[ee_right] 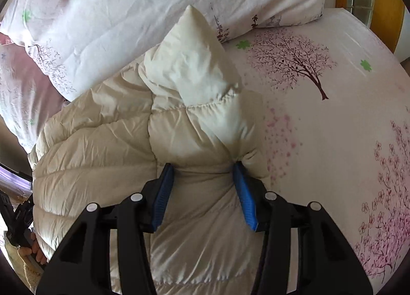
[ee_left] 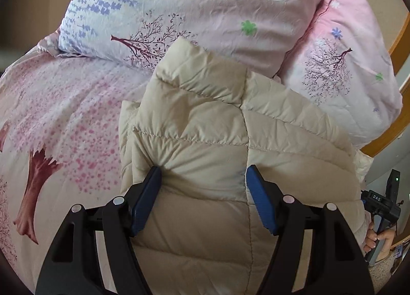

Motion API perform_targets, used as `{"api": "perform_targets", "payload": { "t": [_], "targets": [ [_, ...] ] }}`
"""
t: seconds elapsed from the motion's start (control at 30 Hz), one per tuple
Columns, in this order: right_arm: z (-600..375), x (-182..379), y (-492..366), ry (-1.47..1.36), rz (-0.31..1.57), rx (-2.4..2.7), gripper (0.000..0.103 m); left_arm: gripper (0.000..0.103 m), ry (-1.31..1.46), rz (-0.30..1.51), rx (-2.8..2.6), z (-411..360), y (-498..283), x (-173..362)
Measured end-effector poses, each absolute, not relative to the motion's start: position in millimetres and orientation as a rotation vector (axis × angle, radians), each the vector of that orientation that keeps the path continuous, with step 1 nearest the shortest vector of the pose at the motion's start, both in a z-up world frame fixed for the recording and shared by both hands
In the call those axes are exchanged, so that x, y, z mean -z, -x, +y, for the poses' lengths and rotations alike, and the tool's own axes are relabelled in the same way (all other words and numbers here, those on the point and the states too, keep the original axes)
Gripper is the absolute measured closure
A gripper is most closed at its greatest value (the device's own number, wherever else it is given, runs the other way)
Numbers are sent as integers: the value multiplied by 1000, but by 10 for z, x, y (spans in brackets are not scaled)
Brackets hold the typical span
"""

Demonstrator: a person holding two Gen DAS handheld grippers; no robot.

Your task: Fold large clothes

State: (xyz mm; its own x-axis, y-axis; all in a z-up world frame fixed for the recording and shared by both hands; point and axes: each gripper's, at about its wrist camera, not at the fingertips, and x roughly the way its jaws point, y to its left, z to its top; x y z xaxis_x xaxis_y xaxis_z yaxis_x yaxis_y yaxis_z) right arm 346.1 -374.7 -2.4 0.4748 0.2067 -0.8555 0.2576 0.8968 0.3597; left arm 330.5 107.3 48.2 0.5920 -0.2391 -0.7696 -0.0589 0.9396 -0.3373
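pinching puffy folds of the cream down jacket (ee_left: pixel 205 125) at lower centre, left claw (ee_left: pixel 203 174) and right claw (ee_right: pixel 202 169) risked slippage: slick, springy padding might escape onto the bed (ee_right: pixel 333 141).

Both wrist cameras look down, close, over their tongs at the same cream jacket (ee_left: pixel 205 128) (ee_right: pixel 128 141) on the bed (ee_right: pixel 333 128)

Your left gripper (ee_left: pixel 203 174) & right gripper (ee_right: pixel 202 169): black plastic frames w/ slotted cutouts, silver round pins, ribbed blue pads (ee_right: pixel 164 197). White "DAS" lettering on right handle; bare skin, pale nails.
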Motion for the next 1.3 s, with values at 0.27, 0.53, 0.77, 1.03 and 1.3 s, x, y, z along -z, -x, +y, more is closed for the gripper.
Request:
{"api": "perform_targets", "payload": {
  "t": [0.27, 0.53, 0.77, 1.03, 1.3],
  "targets": [
    [-3664, -356, -2755, -518, 998, -73, 52, 33, 379, 894, 168, 1245, -2803, -697],
    [-3770, -291, -2610, -603, 1019, -70, 37, 33, 403, 932, 155, 1340, -2676, -575],
    [-4133, -179, -2247, -780, 1056, -76, 21, 31, 496, 953, 119, 1788, -2317, -609],
    [-4181, 116, -2078, -954, 1107, -160, 21, 31, 664, 1022, 169, 1821, -2054, -365],
    [-4151, 245, -2108, -1062, 1112, -217, 20, 31, 794, 1040, 231, 1620, -2186, -222]
  ]
}}
